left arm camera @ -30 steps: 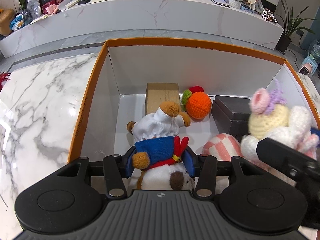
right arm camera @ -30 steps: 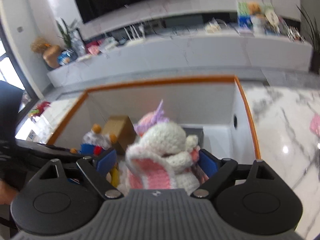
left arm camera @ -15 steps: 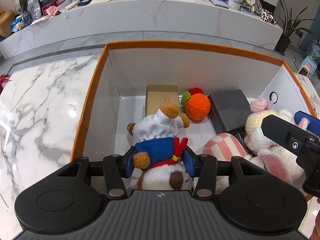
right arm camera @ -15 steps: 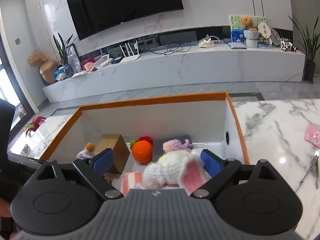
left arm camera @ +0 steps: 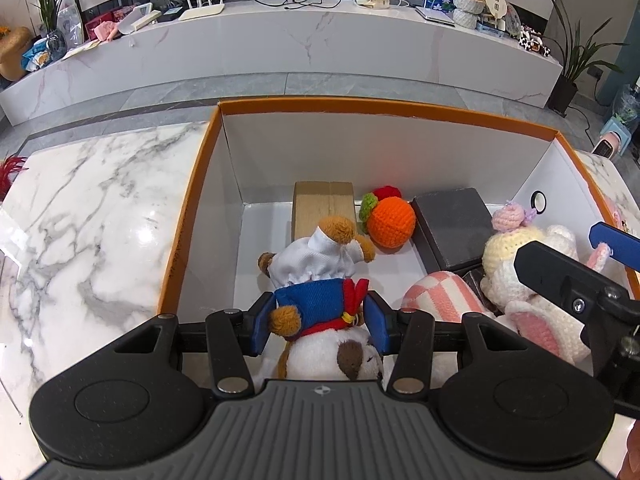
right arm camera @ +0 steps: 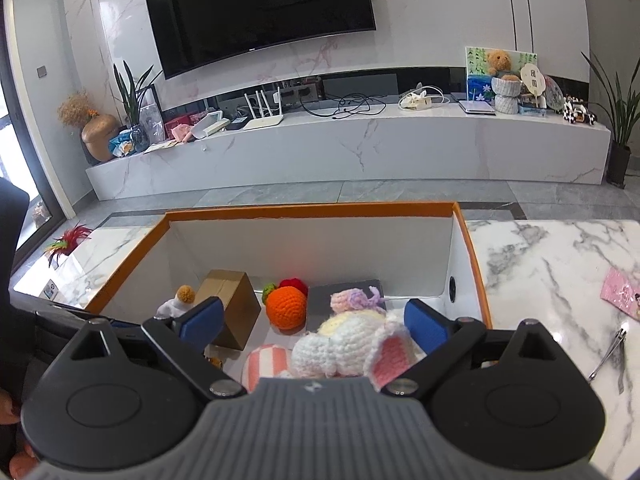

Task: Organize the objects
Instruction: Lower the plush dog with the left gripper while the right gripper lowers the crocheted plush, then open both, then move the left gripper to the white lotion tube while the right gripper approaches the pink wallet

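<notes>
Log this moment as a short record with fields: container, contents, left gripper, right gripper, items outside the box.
container: orange-rimmed white box on a marble table
contents: cardboard box, crochet orange, dark grey box, pink checkered ball, crochet bunny
left gripper: shut on plush dog in blue and red outfit, over the box
right gripper: jaws opening, bunny lying between them, pads clear of it
items outside the box: pink packet and metal tweezers on the table's right
</notes>
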Demonstrator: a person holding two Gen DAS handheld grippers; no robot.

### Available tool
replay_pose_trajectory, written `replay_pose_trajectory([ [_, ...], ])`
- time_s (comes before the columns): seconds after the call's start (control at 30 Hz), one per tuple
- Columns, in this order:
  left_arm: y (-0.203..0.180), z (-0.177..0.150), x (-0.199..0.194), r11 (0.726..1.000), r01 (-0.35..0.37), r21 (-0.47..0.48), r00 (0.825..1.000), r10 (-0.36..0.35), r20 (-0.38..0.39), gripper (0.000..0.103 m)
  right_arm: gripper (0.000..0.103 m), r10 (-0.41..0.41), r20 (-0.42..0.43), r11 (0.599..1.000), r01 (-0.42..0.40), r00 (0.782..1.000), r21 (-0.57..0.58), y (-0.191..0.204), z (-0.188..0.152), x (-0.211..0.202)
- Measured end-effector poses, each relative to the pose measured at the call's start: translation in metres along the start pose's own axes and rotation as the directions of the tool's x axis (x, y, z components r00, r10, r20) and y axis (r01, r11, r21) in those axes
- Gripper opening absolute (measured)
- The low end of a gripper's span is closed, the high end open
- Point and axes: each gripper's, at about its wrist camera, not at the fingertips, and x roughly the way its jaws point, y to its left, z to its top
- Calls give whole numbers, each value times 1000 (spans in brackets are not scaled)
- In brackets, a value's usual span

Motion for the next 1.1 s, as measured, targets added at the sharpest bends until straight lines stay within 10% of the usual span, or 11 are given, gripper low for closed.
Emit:
replay_pose_trajectory([
  [0.53, 17, -26, -87, 1000, -11, 24, 978, 5, 210, 61, 99, 45, 55, 993, -39, 997, -114, 23, -2, -68],
  [0.83, -15, -108, -123, 971, 35, 237, 968, -92, 235, 68, 101, 53, 15, 981, -49, 998, -187, 9, -36, -126],
  [0.93, -39, -148, -114, 918, 64, 392, 958, -167, 235, 68, 101, 15, -5, 981, -16, 1000, -195, -3, -49, -139],
  [1.1, -86, -186, -72, 717, 125, 686, 965, -249, 85, 68, 101, 1, -15, 994, -2, 1000, -106, -25, -59, -156],
])
